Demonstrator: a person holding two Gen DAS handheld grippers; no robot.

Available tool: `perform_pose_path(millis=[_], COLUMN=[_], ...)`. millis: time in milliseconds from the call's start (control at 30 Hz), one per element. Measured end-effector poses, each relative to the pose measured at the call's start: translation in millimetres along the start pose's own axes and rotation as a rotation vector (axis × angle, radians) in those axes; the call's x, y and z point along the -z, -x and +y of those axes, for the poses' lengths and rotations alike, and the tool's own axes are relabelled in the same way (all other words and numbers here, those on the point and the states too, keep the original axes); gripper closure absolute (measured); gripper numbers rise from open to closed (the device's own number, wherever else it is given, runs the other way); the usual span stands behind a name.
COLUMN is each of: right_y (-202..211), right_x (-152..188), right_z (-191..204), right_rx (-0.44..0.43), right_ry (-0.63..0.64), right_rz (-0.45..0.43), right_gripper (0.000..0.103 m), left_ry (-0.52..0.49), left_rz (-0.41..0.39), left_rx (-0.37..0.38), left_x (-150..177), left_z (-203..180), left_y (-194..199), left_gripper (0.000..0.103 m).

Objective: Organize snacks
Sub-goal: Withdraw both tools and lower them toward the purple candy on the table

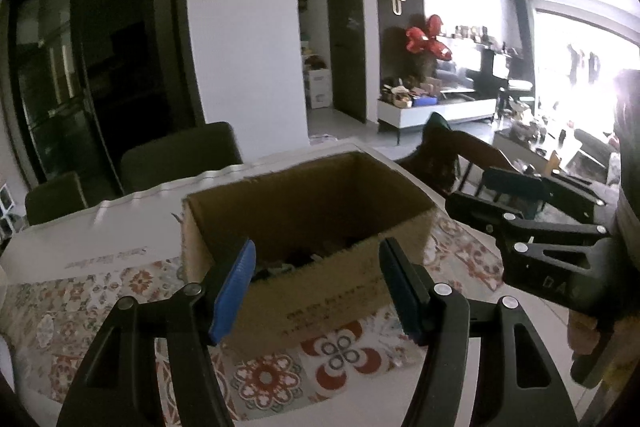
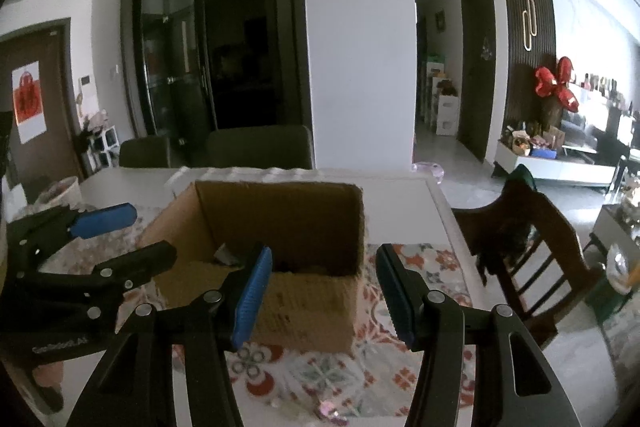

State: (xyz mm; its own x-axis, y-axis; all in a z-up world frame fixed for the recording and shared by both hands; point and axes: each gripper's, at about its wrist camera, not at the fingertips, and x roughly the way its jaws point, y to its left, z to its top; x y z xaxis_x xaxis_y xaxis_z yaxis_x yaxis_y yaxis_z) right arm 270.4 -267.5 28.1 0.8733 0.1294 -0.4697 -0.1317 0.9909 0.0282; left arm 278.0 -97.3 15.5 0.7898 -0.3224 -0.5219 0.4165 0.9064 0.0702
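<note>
An open cardboard box (image 1: 320,227) sits at the centre of both views, on a patterned floral cloth (image 1: 280,375) spread over the white bench (image 2: 400,195). Inside, low in its shadowed bottom, lie a few dim items too dark to name. The left tool (image 1: 318,291) hangs in front of the box's near wall in the lower middle of its own view, blue pads spread apart, nothing between them. The right tool (image 2: 324,295) stands the same way in its view, jaws released and empty, just short of the box's near right corner. Each tool shows in the other's view, at the frame's edge. A wooden chair (image 2: 532,251) stands at the right of the bench, and dark chairs (image 2: 256,147) line its far side.
</note>
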Motion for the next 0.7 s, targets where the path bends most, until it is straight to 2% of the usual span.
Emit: perform_pose_path(millis=[167, 367, 700], right_y=[9, 7, -16], right_x=[17, 47, 93], right_z=[-2, -5, -14], right_rx=[0.022, 0.033, -0.001], right_ry=[0.024, 0.055, 0.000], right_rz=[0.018, 0.080, 0.223], right_gripper=[0.048, 0.048, 0.048], left_ry=[-0.056, -0.100, -0.157], left_rz=[0.010, 0.056, 0.138], left_rx=[0.026, 0.075, 0.172], left_x=[21, 45, 77], left_z=[-14, -28, -42], left_y=[0, -8, -30], left_gripper=[0.040, 0.040, 0.040])
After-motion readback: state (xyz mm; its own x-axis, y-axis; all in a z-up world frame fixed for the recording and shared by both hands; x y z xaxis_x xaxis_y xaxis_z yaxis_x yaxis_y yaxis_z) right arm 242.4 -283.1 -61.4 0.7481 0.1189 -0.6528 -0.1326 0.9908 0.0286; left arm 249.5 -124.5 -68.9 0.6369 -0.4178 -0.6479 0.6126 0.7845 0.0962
